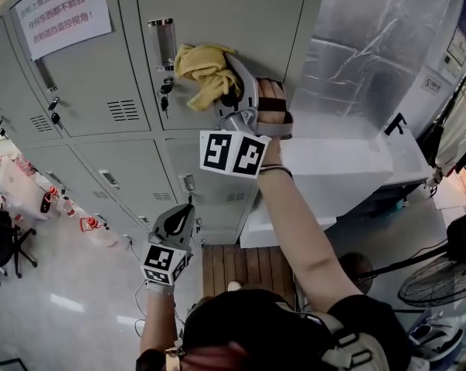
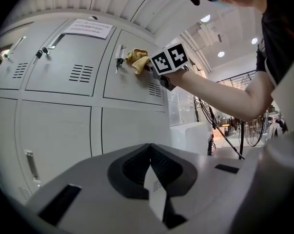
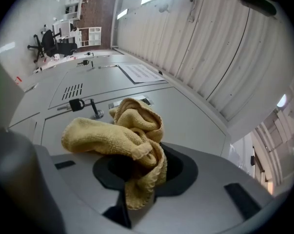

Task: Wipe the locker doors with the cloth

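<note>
Quick status from us: our right gripper (image 1: 234, 87) has its jaws clamped on the yellow cloth (image 1: 204, 69). The bunched-up wad is pressed against the locker door (image 1: 217, 10) in the upper middle of the head view, just right of the padlock (image 1: 166, 91). In the right gripper view the cloth (image 3: 121, 133) spills out of the jaws as a loose lump, with one tail dangling down between them. Our left gripper (image 1: 185, 211) hangs in the lower left of the head view, well apart from that door. Its jaws are closed together with nothing in them.

How we'd do this stroke well:

- Most of the cloth sits to the left of the jaws, so we'd lead with that lump. We'd press flat-on so the terry meets the metal, not the grey jaw tips.
- Sweeping right across the bare panel looks like the easy direction.
- Going left we'd probably snag the padlock, so we'd dab around it instead.
- The jaws seem to hold only a fold, so moderate pressure is the way. Too much drag could pull the cloth out.

The door with the vent slots (image 1: 124, 110) and the one with the notice sheet (image 1: 62, 10) at upper left look like later jobs.
</note>
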The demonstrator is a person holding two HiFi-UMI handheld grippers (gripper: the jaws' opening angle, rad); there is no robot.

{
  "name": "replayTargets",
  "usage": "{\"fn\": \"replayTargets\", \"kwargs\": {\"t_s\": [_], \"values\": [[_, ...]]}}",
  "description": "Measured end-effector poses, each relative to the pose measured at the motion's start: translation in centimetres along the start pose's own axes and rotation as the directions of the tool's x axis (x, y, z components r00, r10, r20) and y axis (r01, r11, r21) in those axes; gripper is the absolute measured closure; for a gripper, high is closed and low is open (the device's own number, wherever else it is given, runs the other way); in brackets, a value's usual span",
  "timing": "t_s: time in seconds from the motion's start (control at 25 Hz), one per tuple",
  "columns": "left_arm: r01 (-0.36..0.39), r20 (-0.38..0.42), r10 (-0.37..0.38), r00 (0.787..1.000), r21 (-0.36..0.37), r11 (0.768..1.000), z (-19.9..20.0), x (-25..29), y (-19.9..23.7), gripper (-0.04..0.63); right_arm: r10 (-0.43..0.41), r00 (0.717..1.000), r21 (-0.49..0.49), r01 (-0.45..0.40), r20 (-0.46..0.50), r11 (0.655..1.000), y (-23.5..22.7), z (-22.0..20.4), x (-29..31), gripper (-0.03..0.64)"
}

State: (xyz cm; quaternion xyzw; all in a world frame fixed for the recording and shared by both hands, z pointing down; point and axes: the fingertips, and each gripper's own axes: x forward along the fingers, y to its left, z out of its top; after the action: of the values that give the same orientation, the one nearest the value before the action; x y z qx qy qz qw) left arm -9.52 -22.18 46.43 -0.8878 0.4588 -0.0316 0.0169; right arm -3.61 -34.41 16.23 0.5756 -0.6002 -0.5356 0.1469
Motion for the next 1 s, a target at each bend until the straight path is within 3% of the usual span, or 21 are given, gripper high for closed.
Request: {"fn": "replayTargets", "kwargs": {"t_s": [0.48,1.0], "values": [[-0.089,-0.008,0.088,0.996,-0.023,0.996,-0.8,-2.5,2.5,0.586,0.090,0.994,-0.037,-0.088,0.066,0.995,5.4,3.8,0.8,0.506],[-0.053,-0.019,0.053,0.998,-0.036,0.998,-1.6,-0.8,1.3,0.586,0.109,0.991,-0.062,-0.104,0.080,0.993,6.1,2.2,-0.3,0.505]]}}
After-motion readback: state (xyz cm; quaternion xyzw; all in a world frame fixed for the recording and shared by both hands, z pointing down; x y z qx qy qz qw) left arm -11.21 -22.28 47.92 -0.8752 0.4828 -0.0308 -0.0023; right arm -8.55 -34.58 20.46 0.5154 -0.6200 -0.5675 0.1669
